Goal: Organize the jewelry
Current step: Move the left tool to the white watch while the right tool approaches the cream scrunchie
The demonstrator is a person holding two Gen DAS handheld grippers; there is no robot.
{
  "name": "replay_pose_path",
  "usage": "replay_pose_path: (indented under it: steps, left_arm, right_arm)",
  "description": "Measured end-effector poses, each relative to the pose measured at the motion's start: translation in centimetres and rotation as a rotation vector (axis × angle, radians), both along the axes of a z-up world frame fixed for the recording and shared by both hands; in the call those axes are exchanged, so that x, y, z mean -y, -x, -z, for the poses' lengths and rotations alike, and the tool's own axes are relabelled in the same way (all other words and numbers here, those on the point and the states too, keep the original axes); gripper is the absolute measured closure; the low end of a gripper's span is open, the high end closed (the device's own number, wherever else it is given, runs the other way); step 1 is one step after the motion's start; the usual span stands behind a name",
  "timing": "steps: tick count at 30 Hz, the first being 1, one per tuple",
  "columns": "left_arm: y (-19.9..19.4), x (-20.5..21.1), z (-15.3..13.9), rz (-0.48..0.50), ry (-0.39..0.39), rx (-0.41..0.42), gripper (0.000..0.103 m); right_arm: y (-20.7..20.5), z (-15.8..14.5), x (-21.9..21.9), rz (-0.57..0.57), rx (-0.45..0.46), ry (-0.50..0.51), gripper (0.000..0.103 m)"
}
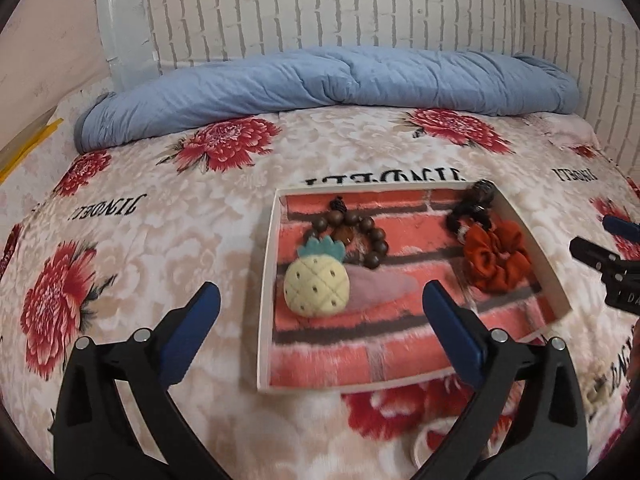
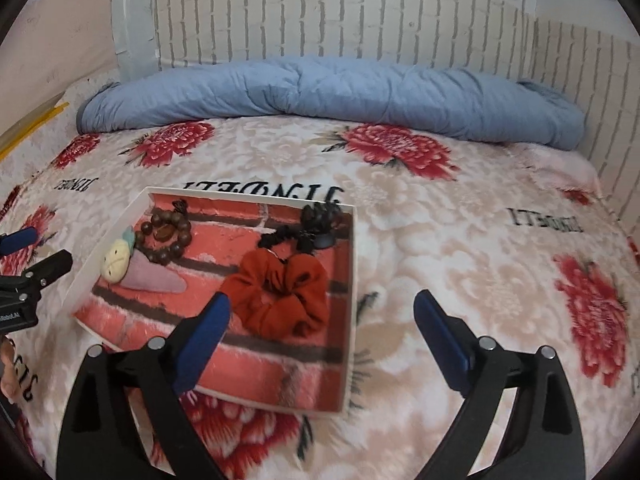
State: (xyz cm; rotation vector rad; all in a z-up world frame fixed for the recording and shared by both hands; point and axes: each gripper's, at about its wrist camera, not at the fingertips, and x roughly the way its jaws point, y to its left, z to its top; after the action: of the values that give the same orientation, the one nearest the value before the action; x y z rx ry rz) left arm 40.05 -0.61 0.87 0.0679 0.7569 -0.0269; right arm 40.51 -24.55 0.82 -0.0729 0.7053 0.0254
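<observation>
A shallow white tray (image 1: 267, 280) lined with red brick-pattern plush lies on the bed. On its left side lie a cream pineapple hair clip (image 1: 316, 284) with a pink blade and a brown wooden bead bracelet (image 1: 366, 236). On its right side lie an orange-red scrunchie (image 1: 498, 258) and a black hair tie (image 1: 472, 204). My left gripper (image 1: 320, 292) hangs open above the pineapple clip, holding nothing. My right gripper (image 2: 323, 300) stands open above the scrunchie (image 2: 280, 292) and the tray's right wall (image 2: 352, 300), also with nothing in it. Each gripper shows at the edge of the other's view.
The bed wears a cream blanket (image 1: 168, 240) with red flowers and black lettering. A rolled blue quilt (image 1: 320, 80) lies along the far side against a white brick-pattern wall (image 1: 320, 8). A clear plastic container (image 1: 120, 28) stands at the back left.
</observation>
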Motion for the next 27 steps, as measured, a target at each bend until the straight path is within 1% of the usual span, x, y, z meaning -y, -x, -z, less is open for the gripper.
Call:
replay_pose_path:
  steps: [4,9,12,17,21,27]
  left_arm:
    - [2.4,-0.1,0.1,-0.005,0.016,-0.004,0.005]
    - [5.2,0.0,1.0,-0.015,0.032,-0.015,0.005]
    - [6.4,0.3,1.6,-0.018,0.042,-0.029,0.005]
    - [7.5,0.9,2.9,0.003,0.068,-0.066,0.005]
    - [8.1,1.8,4.1,0.017,0.042,-0.081,0.005]
    - [8.7,2.2,5.2,0.031,0.037,-0.109,0.005]
  right_arm:
    - [2.9,-0.7,1.0,0.004,0.032,-0.006,0.010]
    - [6.5,-0.5,2.4,0.034,0.062,0.016,0.009]
    - [8.2,0.0,3.2,0.032,0.064,0.016,0.009]
    - [10.7,0.6,3.6,0.052,0.082,0.062,0.009]
    - [11.7,1.5,4.7,0.074,0.066,0.033,0.009]
    - [12.3,3.8,6.5,0.118,0.008,-0.019,0.009]
